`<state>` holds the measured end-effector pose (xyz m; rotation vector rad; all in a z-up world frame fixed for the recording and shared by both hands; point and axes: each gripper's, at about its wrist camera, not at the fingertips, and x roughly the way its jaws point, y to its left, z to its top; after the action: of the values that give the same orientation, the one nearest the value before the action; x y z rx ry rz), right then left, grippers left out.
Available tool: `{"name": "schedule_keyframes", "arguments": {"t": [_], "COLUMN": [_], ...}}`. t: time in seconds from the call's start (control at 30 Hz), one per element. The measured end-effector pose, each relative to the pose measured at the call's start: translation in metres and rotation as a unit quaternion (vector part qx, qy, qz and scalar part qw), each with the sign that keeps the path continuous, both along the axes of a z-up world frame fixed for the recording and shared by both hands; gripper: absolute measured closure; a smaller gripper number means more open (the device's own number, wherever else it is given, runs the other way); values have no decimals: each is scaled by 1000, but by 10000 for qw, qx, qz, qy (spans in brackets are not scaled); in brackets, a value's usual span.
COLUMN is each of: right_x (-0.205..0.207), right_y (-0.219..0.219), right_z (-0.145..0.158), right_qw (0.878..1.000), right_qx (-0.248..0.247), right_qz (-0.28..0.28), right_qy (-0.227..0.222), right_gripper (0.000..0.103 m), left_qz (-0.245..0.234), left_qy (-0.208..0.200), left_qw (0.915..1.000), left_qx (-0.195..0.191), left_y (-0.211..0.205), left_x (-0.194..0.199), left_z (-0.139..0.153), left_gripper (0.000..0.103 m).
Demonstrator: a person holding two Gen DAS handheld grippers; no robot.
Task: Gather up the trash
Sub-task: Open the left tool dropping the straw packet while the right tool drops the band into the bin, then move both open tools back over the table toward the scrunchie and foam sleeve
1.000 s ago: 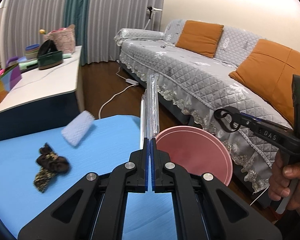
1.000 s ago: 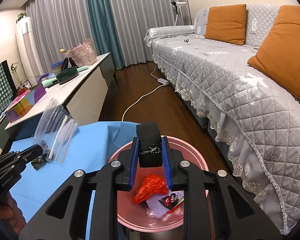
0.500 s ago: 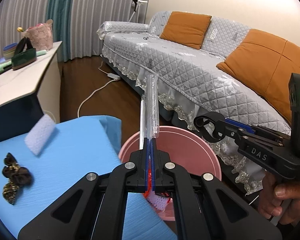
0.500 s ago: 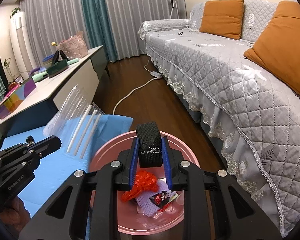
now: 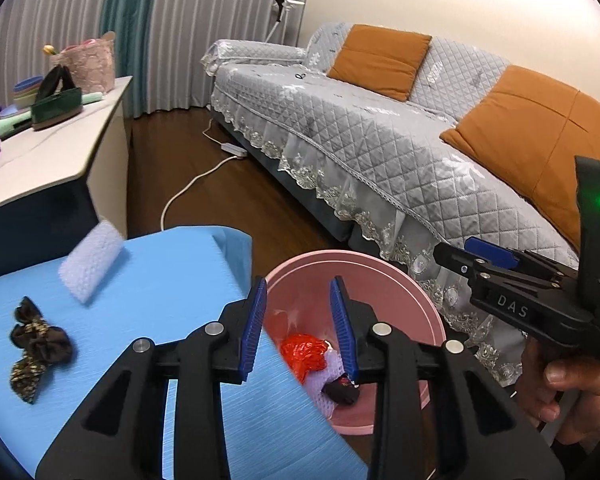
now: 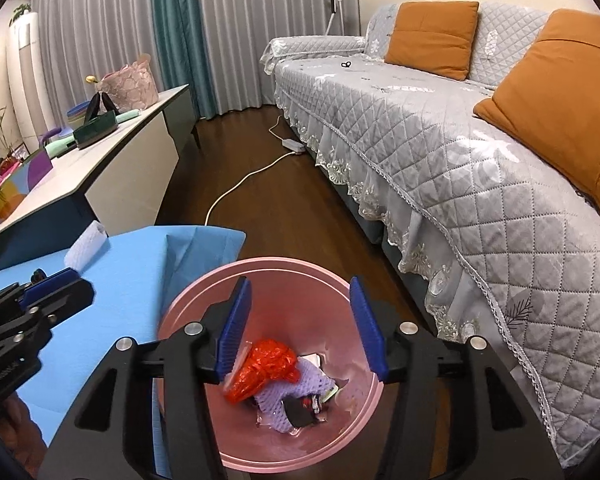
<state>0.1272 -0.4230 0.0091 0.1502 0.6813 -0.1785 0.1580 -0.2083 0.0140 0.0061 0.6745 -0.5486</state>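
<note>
A pink bin stands on the floor beside the blue-covered table. It holds a red wrapper, purple foam net and a black piece. My left gripper is open and empty over the bin's near rim. My right gripper is open and empty above the bin. A white foam net and a brown scrunchie lie on the table.
A grey sofa with orange cushions runs along the right. A white cabinet with boxes and a basket stands at the left. A white cable lies on the wood floor between them.
Both grippers have opened. The left let go of the clear plastic bag, the right let go of the black strap. The black piece now lies in the bin.
</note>
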Motion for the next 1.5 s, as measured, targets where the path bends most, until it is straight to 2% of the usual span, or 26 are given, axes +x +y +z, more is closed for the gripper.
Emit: {"name": "schedule_keyframes", "arguments": {"t": [0.23,0.5,0.67,0.8,1.13,1.27,1.4,1.5], "right_x": [-2,-8,-9,-8,0,3,8,12], "right_y": [17,51,71,85,124,133,140,145], "right_z": [12,32,36,36,40,40,38,37], "right_qw": [9997,9979,9967,9957,9922,9909,9898,9893], "right_qx": [-19,-35,-65,-70,-20,32,77,104], "right_qz": [135,430,610,746,1087,1192,1286,1327], "right_qy": [-190,-491,-538,-545,-608,-625,-607,-591], "right_gripper": [51,51,51,51,52,59,74,76], "left_qz": [261,633,877,1185,1550,1669,1775,1845], "left_qy": [-145,-226,-309,-164,-226,-216,-172,-150], "left_qw": [9996,9977,9955,9927,9876,9857,9839,9827], "left_qx": [2,67,167,155,122,120,104,93], "left_y": [38,86,115,142,184,195,205,213], "left_x": [-15,-31,-44,-43,-50,-49,-48,-46], "left_z": [16,22,17,9,10,10,6,3], "left_gripper": [71,71,71,71,71,71,71,71]}}
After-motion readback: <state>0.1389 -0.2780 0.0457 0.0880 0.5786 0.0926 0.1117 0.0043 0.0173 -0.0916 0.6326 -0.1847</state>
